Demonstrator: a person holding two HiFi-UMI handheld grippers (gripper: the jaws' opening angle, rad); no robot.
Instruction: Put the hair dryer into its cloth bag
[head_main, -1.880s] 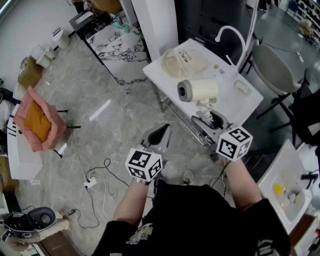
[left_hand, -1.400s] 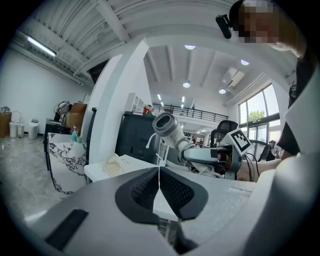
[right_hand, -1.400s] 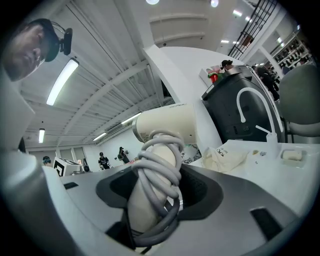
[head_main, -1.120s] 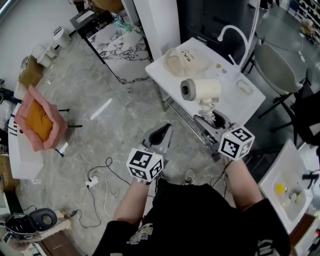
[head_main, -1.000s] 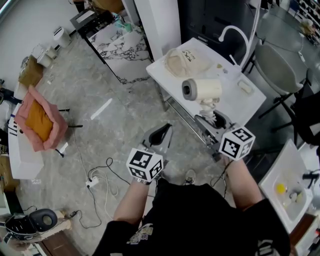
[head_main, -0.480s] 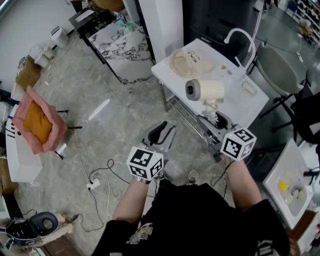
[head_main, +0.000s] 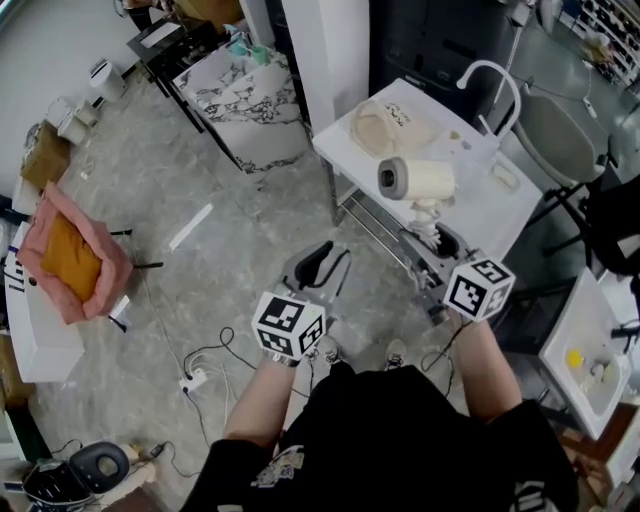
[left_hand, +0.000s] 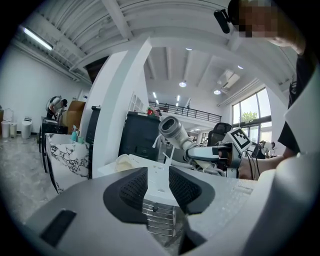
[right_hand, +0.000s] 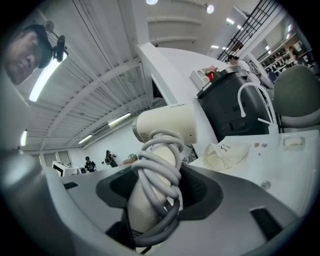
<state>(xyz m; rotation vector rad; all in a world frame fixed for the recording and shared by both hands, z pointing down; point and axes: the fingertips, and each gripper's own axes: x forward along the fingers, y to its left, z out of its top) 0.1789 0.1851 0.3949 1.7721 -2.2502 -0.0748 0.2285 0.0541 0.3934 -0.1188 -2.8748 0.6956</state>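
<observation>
That cream plastic hair dryer (right_hand: 167, 125) looks stiff and top-heavy, so the right gripper (right_hand: 160, 195) clamping its cord-wrapped handle seems smart; left gripper (left_hand: 157, 187) jaws have just been opening, empty.

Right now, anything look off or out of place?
Nothing spilled or damaged. The hair dryer, gripped by the right claw, has its cord wound loosely round the handle; the cloth bag lies crumpled on the table.

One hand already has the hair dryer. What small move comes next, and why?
Probably reach the left gripper toward the cloth bag on the table to take its mouth. The right gripper is shut on the handle of the hair dryer, the bag lies untouched, and the left gripper's jaws have just been opening with nothing between them.
</observation>
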